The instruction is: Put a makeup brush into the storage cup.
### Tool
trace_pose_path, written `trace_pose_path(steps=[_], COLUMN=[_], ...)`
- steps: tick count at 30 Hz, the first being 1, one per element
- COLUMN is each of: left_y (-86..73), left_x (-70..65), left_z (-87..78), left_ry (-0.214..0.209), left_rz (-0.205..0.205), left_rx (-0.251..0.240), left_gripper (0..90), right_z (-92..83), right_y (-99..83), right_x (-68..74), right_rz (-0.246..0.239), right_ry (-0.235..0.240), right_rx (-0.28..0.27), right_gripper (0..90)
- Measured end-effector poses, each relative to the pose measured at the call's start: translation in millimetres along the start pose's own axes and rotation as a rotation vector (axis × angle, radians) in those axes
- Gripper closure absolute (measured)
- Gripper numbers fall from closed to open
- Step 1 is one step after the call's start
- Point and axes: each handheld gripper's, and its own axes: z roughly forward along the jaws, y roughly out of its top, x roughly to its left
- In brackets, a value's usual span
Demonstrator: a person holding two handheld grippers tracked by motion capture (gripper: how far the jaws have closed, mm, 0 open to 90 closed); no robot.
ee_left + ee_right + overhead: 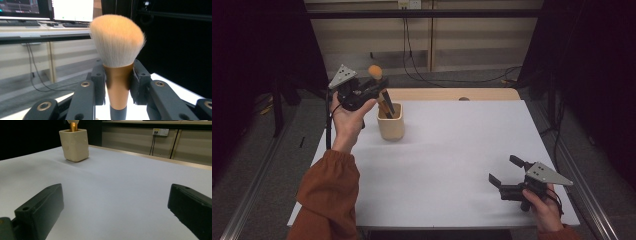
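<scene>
Left tongs [117, 87] clamp the brush [117, 50], handle end cut off; right tongs [112, 212] wide

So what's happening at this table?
A person holds a gripper in each hand. The left gripper is clamped on a makeup brush, held upright just above a cream cup on the white table; another brush handle sits in the cup. The right gripper rests open near the table's front corner, holding nothing.

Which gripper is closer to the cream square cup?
Left. The left gripper holds a fluffy brush just above the cream square cup; the right gripper waits far across the table.
</scene>
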Motion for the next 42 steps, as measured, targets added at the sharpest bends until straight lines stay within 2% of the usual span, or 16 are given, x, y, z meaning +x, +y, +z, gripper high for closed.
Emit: trace_pose_path(steps=[1,8,10,16,26,42], left_y=[-1.5,-9.6,-12.4,-22.4,-33.9,-48.1], left_x=[0.6,3.7,4.0,6.8,5.8,3.8], left_z=[1.7,11.2,13.9,20.0,24.2,29.5], left_ry=[-0.009,-0.012,0.000,0.003,-0.009,-0.009], left_rz=[-0.010,-0.013,0.005,-0.015,-0.008,-0.020], left_rx=[0.003,0.014,0.025,0.047,0.075,0.098], left_gripper=[69.2,69.2,69.2,69.1,69.1,69.1], right_z=[0.1,0.6,0.4,1.5,1.3,1.3], right_y=[-0.1,-0.3,-0.4,-1.2,-0.9,-1.1], right_x=[-0.1,0.5,0.4,0.6,1.2,1.2], right_rz=[-0.001,-0.001,-0.002,-0.006,-0.011,-0.014], right_ry=[0.000,0.004,0.007,0.013,0.009,0.011], right_rx=[0.000,0.002,0.003,0.008,0.006,0.010], right_gripper=[0.0,0.0,0.0,0.0,0.0,0.0])
